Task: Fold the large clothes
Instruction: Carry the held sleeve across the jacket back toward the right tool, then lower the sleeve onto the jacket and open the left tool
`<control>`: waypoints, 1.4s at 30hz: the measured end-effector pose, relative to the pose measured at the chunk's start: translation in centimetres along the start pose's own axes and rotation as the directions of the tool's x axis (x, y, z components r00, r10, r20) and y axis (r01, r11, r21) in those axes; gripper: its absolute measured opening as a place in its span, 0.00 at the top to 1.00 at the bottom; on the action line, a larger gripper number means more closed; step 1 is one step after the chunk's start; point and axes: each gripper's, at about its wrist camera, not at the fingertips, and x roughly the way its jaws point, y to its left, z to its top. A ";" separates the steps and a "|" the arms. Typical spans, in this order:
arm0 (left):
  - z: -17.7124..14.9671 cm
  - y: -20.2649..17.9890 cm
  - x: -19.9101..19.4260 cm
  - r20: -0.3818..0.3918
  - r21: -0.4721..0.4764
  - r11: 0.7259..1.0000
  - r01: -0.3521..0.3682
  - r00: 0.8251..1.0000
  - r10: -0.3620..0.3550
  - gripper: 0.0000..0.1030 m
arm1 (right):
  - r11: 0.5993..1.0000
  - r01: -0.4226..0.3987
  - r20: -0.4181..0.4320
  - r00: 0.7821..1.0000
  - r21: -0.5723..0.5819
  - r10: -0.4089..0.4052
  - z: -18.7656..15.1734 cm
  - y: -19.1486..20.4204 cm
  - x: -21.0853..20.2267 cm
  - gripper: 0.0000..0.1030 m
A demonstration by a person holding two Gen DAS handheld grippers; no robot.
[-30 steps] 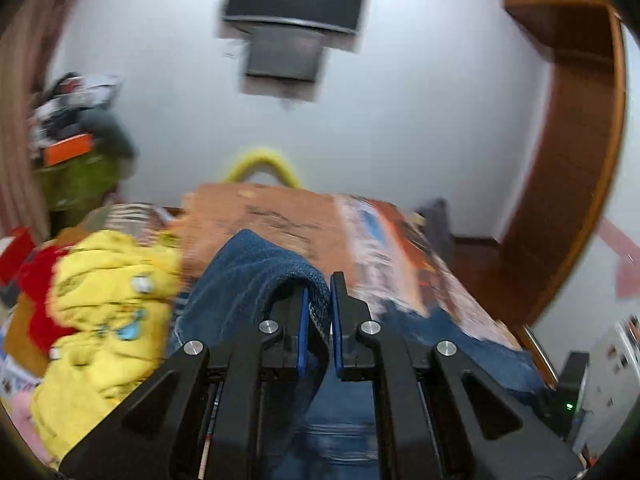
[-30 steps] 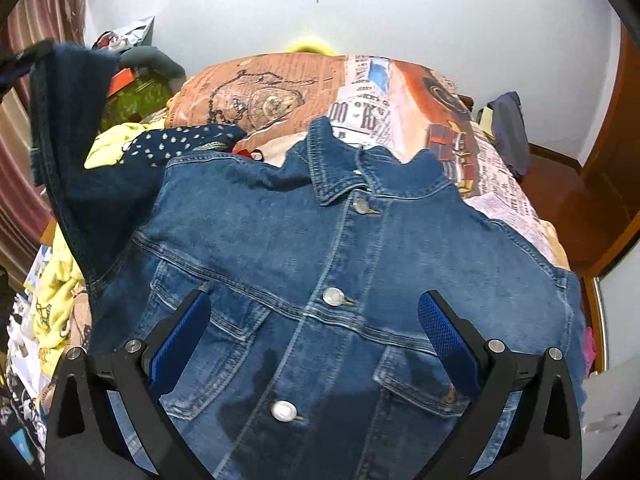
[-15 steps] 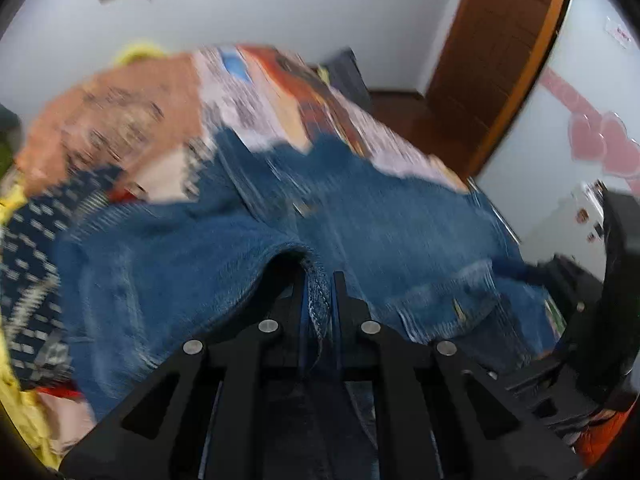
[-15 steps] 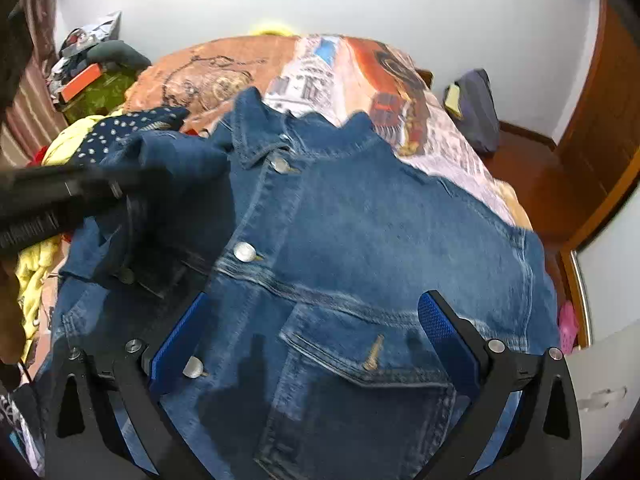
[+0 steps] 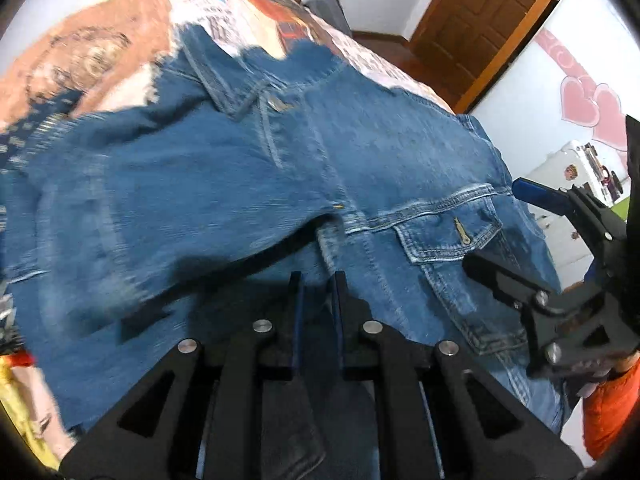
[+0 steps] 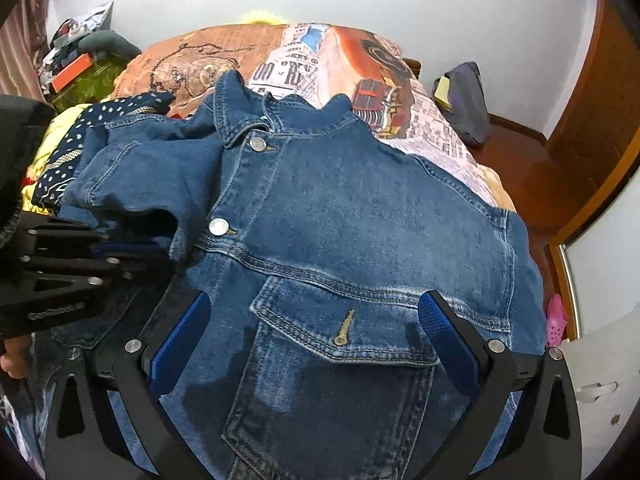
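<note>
While my left gripper (image 5: 318,280) stays pinched on the folded-over sleeve (image 6: 152,184) at nine o'clock, my right gripper (image 6: 316,344) hangs wide open and empty over the chest pocket (image 6: 344,332) nearest me. The jacket (image 6: 360,216) lies front-up on the bed (image 6: 320,56), collar (image 6: 240,116) at twelve. I judge the denim heavy, stiff and grippy, best taken by seams, cuff or hem.

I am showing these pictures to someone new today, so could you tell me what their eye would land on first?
A blue denim jacket fills the middle of both views, spread front-up on a bed with a newspaper-print cover, one sleeve folded across its chest. The left gripper is shut on that sleeve's denim, while the right gripper hangs open above the chest pocket.
</note>
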 end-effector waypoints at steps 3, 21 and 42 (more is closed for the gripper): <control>-0.4 1.1 -2.7 0.060 -0.009 1.000 -0.027 0.998 0.028 0.85 | 1.000 -0.007 0.017 1.000 -0.014 0.007 0.6 0.9 -0.5 0.00; -5.9 12.9 -11.9 0.204 -0.207 0.937 -0.282 0.924 0.323 0.61 | 0.955 -0.095 0.060 0.991 -0.281 0.116 4.6 13.6 1.1 0.00; -7.5 15.9 -9.9 0.163 -0.261 0.926 -0.274 0.933 0.322 0.59 | 0.920 -0.196 0.020 0.976 -0.340 0.216 6.3 17.3 3.7 0.79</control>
